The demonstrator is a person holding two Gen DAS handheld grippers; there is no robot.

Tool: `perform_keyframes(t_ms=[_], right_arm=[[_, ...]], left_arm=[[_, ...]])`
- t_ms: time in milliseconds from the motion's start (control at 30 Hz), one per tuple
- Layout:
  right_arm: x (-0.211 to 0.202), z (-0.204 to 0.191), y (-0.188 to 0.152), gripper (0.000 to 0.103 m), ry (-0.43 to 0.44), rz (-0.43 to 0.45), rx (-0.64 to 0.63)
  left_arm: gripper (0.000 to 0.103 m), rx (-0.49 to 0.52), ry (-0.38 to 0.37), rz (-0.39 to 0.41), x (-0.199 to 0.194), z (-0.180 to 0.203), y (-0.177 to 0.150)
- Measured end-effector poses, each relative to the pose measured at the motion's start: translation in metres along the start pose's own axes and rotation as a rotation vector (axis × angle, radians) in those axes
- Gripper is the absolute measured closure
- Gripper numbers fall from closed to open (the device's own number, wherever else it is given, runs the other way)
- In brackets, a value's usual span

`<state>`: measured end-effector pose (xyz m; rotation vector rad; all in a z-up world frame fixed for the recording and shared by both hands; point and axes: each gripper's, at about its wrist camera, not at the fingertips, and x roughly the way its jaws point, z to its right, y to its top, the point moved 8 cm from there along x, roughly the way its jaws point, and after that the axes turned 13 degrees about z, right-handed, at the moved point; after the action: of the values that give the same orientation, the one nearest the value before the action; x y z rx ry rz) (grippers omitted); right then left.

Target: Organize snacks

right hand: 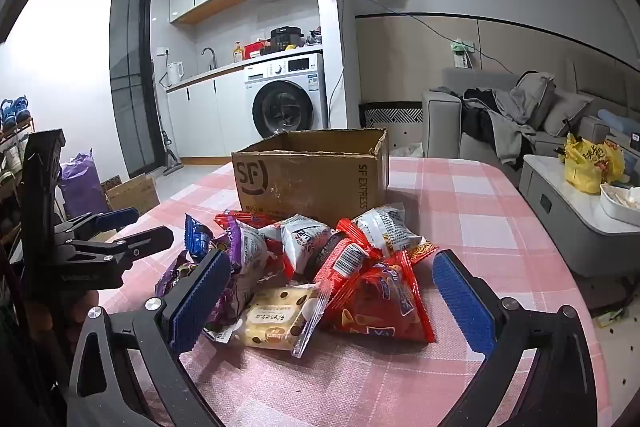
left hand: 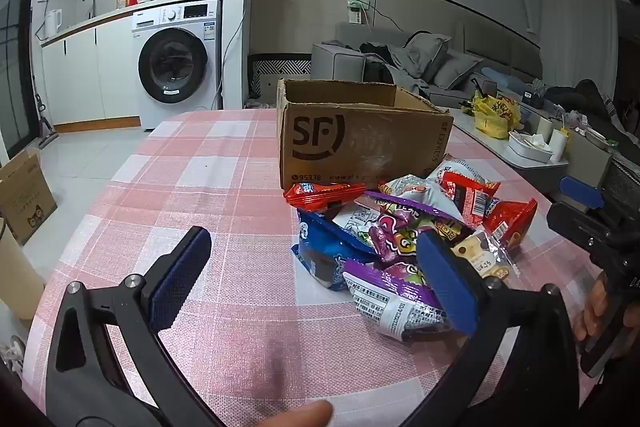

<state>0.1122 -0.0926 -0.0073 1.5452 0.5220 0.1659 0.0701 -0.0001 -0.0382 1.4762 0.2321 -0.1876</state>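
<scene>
Covering the table (left hand: 192, 187) is a pink-and-white checked cloth, and on it stands an open cardboard box (left hand: 360, 143) printed with "SF", its top flaps up and nothing visible inside from these angles. A pile of snack packets (left hand: 404, 235) lies on the cloth just in front of the box, the nearest ones touching or almost touching its front wall. In the pile are a blue packet (left hand: 324, 255), purple packets (left hand: 400, 283), red packets (right hand: 380, 303), grey-white pouches (right hand: 304, 239) and a clear-wrapped pale biscuit pack (right hand: 276, 319).

The left gripper (left hand: 316, 279) hovers over the near-left edge of the pile, tilted somewhat downward, its jaws spread wide; the right blue pad (left hand: 448, 283) sits in front of the purple packets, while the left pad is over bare cloth, and nothing is pinched. A fingertip (left hand: 308, 413) shows at the bottom edge of the left wrist view.

The right gripper (right hand: 332, 307) approaches from the near-right side, likewise tilted down with jaws fully apart. The biscuit pack and a red packet lie between its pads, not gripped. Fingers (left hand: 596, 311) wrap the right gripper's handle.
</scene>
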Motion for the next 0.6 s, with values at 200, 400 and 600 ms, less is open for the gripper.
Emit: perform_keyframes(t_ms=[200,400,600], right_arm=[[-0.001,-0.0003,0.0014,0.0,0.001,0.004,-0.001],[-0.0002,0.0006,0.0012,0.0,0.001,-0.001,0.002],[0.0004,0.0003,0.001,0.0,0.002,-0.002,0.002]], left_arm=[[0.001,0.0,0.001,-0.002,0.0001,0.0,-0.0001],[0.001,0.001,0.001,-0.002,0.0001,0.0,-0.0001],[0.001,0.001,0.001,-0.002,0.0,0.0,-0.0001]])
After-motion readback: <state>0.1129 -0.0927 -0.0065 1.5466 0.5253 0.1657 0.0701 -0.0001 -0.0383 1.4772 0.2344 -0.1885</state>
